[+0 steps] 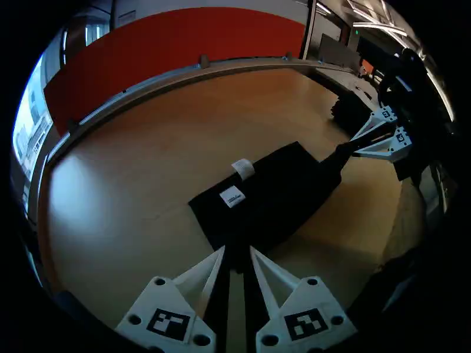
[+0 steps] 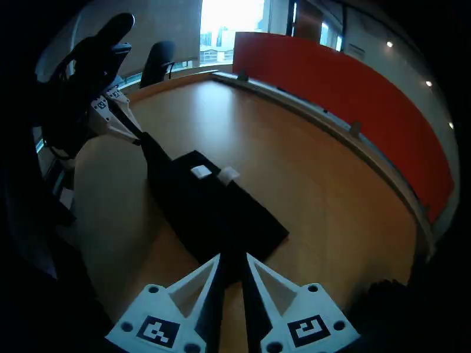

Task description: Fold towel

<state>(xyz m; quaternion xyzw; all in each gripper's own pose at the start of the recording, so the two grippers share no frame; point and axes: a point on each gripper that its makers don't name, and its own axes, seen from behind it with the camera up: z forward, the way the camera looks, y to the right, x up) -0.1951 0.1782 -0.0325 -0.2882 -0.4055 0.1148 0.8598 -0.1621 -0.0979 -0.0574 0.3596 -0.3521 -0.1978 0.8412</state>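
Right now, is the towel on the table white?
No, the towel is black, with two small white tags on it, lying on the wooden table.

Wooden table [image 1: 147, 165], red partition [image 1: 176, 47] behind, office chair [image 2: 159, 62] by window [image 2: 232, 23]

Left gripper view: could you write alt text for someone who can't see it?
A black towel lies stretched on a wooden table, its near end pinched by the two white fingers of the left gripper at the bottom. The right gripper pinches the far end at the right; two white tags sit on the cloth.
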